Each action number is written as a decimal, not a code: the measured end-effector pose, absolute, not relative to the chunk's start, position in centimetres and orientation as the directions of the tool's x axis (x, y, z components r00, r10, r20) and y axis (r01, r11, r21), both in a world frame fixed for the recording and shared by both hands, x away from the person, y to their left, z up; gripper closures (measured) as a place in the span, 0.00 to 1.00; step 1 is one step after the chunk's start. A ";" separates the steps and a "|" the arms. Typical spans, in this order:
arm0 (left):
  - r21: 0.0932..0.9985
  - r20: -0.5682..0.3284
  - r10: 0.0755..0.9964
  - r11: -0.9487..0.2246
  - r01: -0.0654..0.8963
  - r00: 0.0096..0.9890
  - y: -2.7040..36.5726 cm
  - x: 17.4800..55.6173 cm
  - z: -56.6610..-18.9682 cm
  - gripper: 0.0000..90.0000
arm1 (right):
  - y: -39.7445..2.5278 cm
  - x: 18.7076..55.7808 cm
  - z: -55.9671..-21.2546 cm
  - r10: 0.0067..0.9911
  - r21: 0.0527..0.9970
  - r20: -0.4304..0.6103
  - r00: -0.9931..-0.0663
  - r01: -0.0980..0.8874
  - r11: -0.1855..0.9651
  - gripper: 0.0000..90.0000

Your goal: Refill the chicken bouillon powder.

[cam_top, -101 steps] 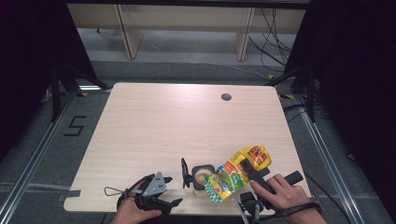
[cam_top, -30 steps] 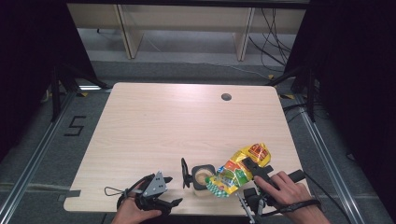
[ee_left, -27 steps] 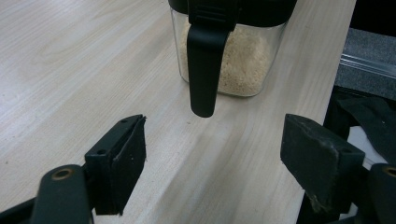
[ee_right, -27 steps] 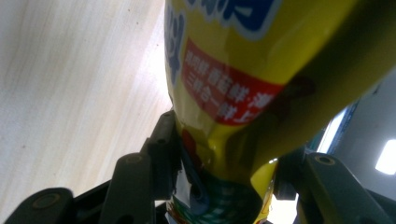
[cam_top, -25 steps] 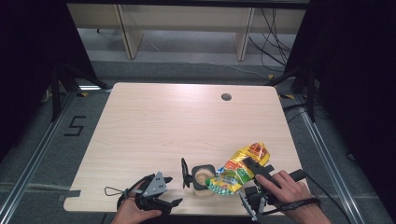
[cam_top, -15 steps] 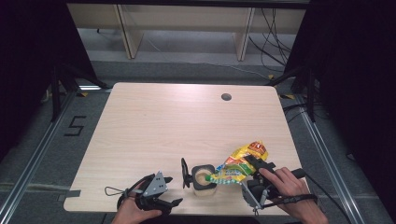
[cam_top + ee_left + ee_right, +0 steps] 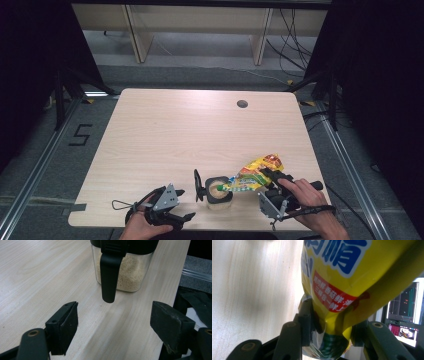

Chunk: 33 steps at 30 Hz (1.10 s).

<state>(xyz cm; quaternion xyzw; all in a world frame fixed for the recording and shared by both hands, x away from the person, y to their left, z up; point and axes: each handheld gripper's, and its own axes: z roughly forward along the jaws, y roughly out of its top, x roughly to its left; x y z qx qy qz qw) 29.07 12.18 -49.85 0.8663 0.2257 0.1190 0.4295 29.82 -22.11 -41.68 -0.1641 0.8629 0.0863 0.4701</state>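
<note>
The floor (image 7: pixel 55 150) left of the surface (image 7: pixel 200 130) carries a dark marking that reads as the number "5" (image 7: pixel 80 135), seen in the high view.

The yellow snack bag (image 7: pixel 352 277) bears printed writing. In the right gripper view, large blue characters edged in white (image 7: pixel 337 252) run across its upper part, cut off by the frame's top so they cannot be read whole. Below them a red band (image 7: pixel 332 298) carries two rows of small white Chinese characters, too blurred to make out one by one.

In the high view the same bag (image 7: pixel 255 175) shows coloured print, too small to read.
</note>
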 end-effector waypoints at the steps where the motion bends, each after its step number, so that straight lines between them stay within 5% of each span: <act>1: 0.798 0.012 0.494 -0.529 0.289 0.870 12.2 29.1 -49.9 0.25 | -22.4 29.7 -42.1 -0.129 0.064 -0.840 -0.526 -0.333 0.941 0.70; 16: 0.802 0.007 0.488 -0.524 0.287 0.873 12.2 29.1 -49.8 0.25 | -23.6 29.6 -42.2 -0.114 0.101 -0.831 -0.544 -0.350 0.931 0.73; 17: 0.802 0.019 0.480 -0.531 0.274 0.877 12.2 29.2 -49.8 0.25 | -23.8 29.3 -42.5 -0.052 0.155 -0.819 -0.572 -0.307 0.939 0.73; 22: 0.803 0.019 0.484 -0.528 0.275 0.875 12.2 29.1 -49.8 0.25 | -23.8 29.5 -42.3 -0.089 0.145 -0.825 -0.558 -0.362 0.921 0.73; 24: 0.803 0.019 0.484 -0.528 0.275 0.875 12.2 29.1 -49.8 0.25 | -24.2 29.2 -42.6 -0.001 0.239 -0.797 -0.604 -0.317 0.918 0.74; 25: 0.806 0.010 0.493 -0.519 0.285 0.870 12.2 29.0 -49.9 0.25 | -24.2 29.5 -42.2 -0.063 0.191 -0.817 -0.573 -0.373 0.908 0.74; 33: 0.806 0.009 0.494 -0.517 0.286 0.869 12.2 29.0 -49.9 0.25 | -24.7 29.9 -42.6 -0.004 0.301 -0.774 -0.633 -0.374 0.877 0.74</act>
